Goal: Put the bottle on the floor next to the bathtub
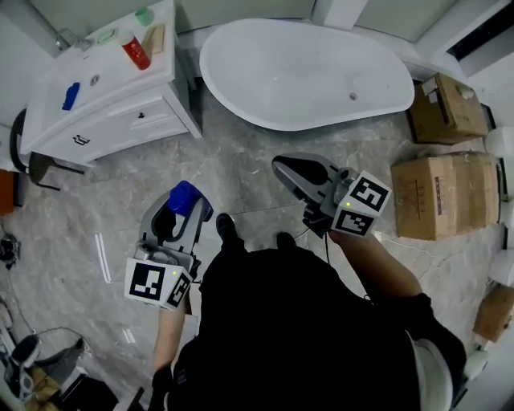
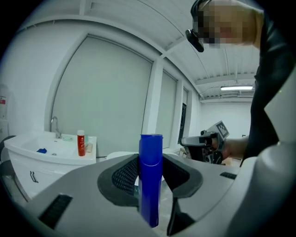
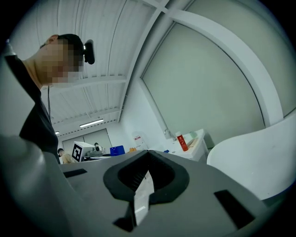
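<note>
A blue bottle (image 1: 183,197) stands upright between the jaws of my left gripper (image 1: 181,215), which is shut on it and held above the marble floor, short of the white bathtub (image 1: 305,72). In the left gripper view the blue bottle (image 2: 150,180) fills the gap of the left gripper (image 2: 150,163), with dark pads against both its sides. My right gripper (image 1: 283,168) hovers to the right, nearer the tub, shut with nothing in it. In the right gripper view the jaws of the right gripper (image 3: 148,156) meet at the tips, and the bathtub (image 3: 259,152) curves in at the right.
A white vanity (image 1: 120,112) stands at the back left with a red bottle (image 1: 135,50), a green cup (image 1: 144,14) and a small blue item (image 1: 71,96) on it. Cardboard boxes (image 1: 446,197) line the right wall. The person's shoes (image 1: 227,229) are on the floor between the grippers.
</note>
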Available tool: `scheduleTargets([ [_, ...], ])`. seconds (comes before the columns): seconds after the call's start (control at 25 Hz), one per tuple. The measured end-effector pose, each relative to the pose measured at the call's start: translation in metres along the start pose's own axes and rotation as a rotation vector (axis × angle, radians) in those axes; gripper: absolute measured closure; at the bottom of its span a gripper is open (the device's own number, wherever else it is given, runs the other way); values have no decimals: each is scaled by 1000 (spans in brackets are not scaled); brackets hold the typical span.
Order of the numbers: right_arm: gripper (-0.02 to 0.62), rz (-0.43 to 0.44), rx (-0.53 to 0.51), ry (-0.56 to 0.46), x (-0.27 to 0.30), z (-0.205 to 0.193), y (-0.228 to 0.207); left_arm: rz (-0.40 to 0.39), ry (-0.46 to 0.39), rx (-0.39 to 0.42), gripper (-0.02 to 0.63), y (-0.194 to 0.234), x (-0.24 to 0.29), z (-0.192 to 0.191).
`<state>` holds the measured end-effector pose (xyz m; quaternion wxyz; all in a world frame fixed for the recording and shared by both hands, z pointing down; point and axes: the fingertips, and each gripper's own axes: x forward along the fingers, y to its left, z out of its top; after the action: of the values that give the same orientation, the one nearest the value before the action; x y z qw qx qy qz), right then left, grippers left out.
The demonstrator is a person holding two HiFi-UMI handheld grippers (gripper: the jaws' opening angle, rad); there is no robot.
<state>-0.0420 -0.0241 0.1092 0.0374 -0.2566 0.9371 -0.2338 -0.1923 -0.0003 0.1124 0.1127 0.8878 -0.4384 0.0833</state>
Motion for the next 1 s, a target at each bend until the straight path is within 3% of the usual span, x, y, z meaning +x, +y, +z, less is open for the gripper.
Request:
scheduleTargets([
  [0.2, 568, -57, -17, -15, 63, 13, -5, -78, 18, 27, 445, 65, 14, 10],
  [0.4, 568, -107, -1, -15, 97, 5, -12, -149, 40, 46, 445, 102, 24, 8],
  [0.68, 568, -141, 44, -12, 98, -7, -29, -169, 69, 20, 445, 115, 46, 1],
  [1.0, 568, -158, 76, -31, 69, -6, -77, -144, 128, -11, 445, 101, 89, -7],
])
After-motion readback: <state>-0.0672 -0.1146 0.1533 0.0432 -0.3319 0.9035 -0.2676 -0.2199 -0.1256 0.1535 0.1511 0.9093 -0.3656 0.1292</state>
